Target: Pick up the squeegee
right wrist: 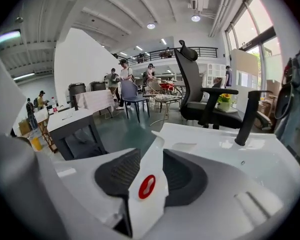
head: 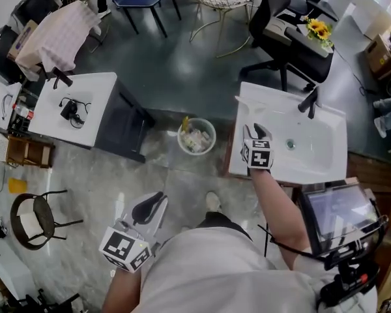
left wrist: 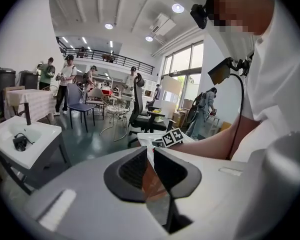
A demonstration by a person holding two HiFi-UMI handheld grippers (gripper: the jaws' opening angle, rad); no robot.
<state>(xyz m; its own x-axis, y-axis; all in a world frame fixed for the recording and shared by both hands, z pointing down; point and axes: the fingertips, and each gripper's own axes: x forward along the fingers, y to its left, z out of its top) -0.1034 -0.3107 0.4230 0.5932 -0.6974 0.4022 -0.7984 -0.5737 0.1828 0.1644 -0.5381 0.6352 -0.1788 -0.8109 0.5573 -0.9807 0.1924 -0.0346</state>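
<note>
In the head view my right gripper [head: 256,128] is over the left rim of a white sink [head: 326,150], pointing toward its far edge. In the right gripper view a flat white piece with a red oval mark [right wrist: 147,185], seemingly the squeegee, fills the gap between the black pads and reaches past the tips. The jaws of the right gripper [right wrist: 151,153] stand apart, and I cannot see the pads pressing on it. My left gripper [head: 158,199] hangs low over the floor by my body. Its jaws [left wrist: 146,152] show a narrow gap with nothing in it.
A black faucet [head: 309,101] stands at the sink's far side. A round waste bin [head: 196,136] sits on the floor between this sink and a second white sink stand [head: 49,116] at the left. A black office chair [head: 283,41] is beyond; a screen [head: 339,215] is at right.
</note>
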